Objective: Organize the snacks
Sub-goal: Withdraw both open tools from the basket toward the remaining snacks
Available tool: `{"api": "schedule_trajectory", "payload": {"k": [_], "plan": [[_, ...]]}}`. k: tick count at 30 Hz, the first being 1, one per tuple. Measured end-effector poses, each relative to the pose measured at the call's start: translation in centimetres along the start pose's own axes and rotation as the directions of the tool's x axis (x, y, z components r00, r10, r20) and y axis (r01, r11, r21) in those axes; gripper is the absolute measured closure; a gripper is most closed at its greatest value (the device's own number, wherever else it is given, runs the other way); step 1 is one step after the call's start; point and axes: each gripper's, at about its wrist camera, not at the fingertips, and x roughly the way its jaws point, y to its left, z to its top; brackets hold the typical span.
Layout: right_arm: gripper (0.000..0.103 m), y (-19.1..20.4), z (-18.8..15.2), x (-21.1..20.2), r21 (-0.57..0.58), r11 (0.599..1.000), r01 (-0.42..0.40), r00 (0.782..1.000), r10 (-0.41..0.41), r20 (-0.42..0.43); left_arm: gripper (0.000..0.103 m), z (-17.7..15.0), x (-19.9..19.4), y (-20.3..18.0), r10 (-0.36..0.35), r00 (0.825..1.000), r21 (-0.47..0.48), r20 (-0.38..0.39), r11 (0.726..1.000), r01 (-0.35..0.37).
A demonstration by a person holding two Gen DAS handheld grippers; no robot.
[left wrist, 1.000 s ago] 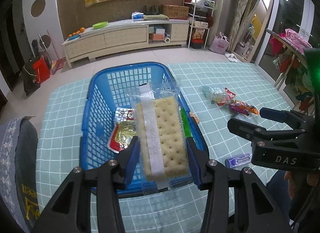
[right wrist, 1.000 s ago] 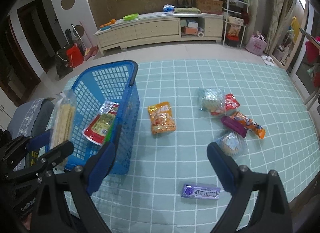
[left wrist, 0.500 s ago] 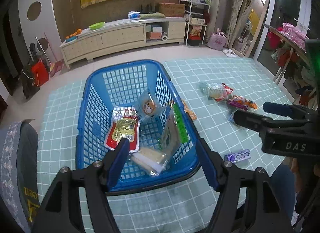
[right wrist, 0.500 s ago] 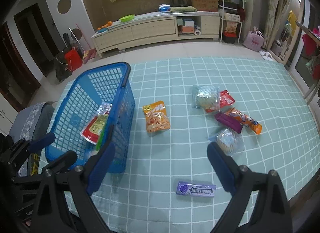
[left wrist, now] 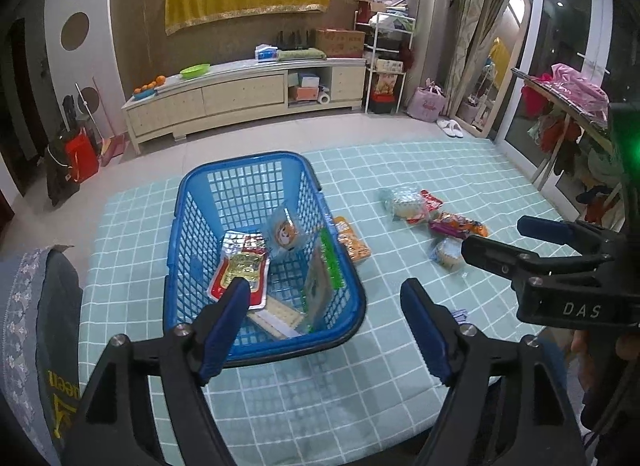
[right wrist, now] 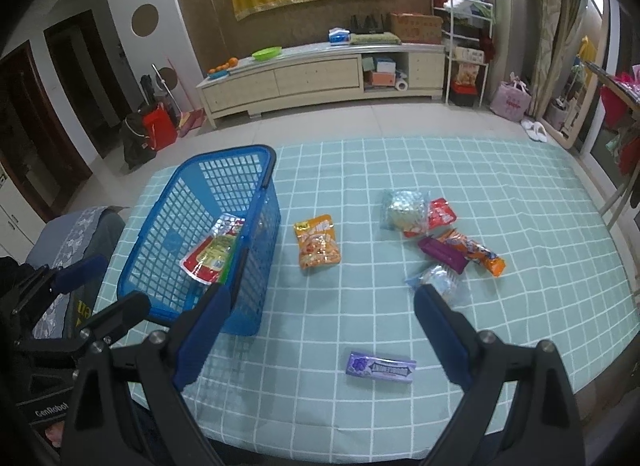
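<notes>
A living room with a long pale sideboard [left wrist: 244, 99] and a yellow cloth on the far wall; in front stands a desk [left wrist: 420, 169] under a mint checked cloth.

Left wrist view: the left gripper [left wrist: 326, 306] hangs above the near end of the blue basket [left wrist: 200, 189], its jaws spread wide with nothing between them. Inside the basket lie a red and yellow pouch [left wrist: 240, 266], a small round snack packet [left wrist: 285, 231], a green stick pack [left wrist: 330, 262] against the right wall, and a cracker pack [left wrist: 276, 318] at the near end. An orange bag [left wrist: 354, 244] lies just right of the basket, and a cluster of wrappers [left wrist: 432, 217] sits well to the right.

Right wrist view: the right gripper [right wrist: 322, 308] hovers over the near desk, jaws spread and empty. A purple gum pack [right wrist: 380, 366] lies between its fingers and just near of them. The orange bag [right wrist: 318, 244] rests beside the basket [right wrist: 192, 185]; the wrapper cluster [right wrist: 436, 229] and a clear packet [right wrist: 438, 284] lie to the right.

Judging by this, one drop-off is finished and a fresh pick is due. The gum pack looks the handiest: the right gripper would need to lower, straddle its narrow width, and close.
</notes>
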Motion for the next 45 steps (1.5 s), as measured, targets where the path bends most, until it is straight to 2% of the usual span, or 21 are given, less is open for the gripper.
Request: {"api": "schedule_trajectory", "payload": {"k": [11, 21, 32, 45], "plan": [[0.008, -3.7, -0.3, -2.1, -0.048, 0.999, 0.019, 1.000, -0.019, 0.003, 0.025, 0.5, 0.5, -4.9, -0.039, 0.999, 0.026, 0.017, 0.999, 0.039], [0.008, -8.1, -0.8, -1.8, -0.027, 0.999, 0.028, 1.000, -0.028, -0.004, 0.025, 1.3, 2.2, -8.0, -0.059, 0.998, 0.039, 0.010, 0.998, 0.059], [0.008, -13.1, -1.7, 0.8, 0.010, 1.000, 0.028, 0.998, -0.027, -0.054, 0.025, 1.6, 7.1, -10.4, -0.068, 0.994, 0.015, -0.084, 0.997, 0.070], [0.008, -19.4, -1.6, 3.5, 0.042, 0.996, 0.079, 0.992, -0.074, -0.098, 0.025, 2.9, 13.9, -15.0, -0.103, 0.974, -0.052, -0.201, 0.994, 0.094]]}}
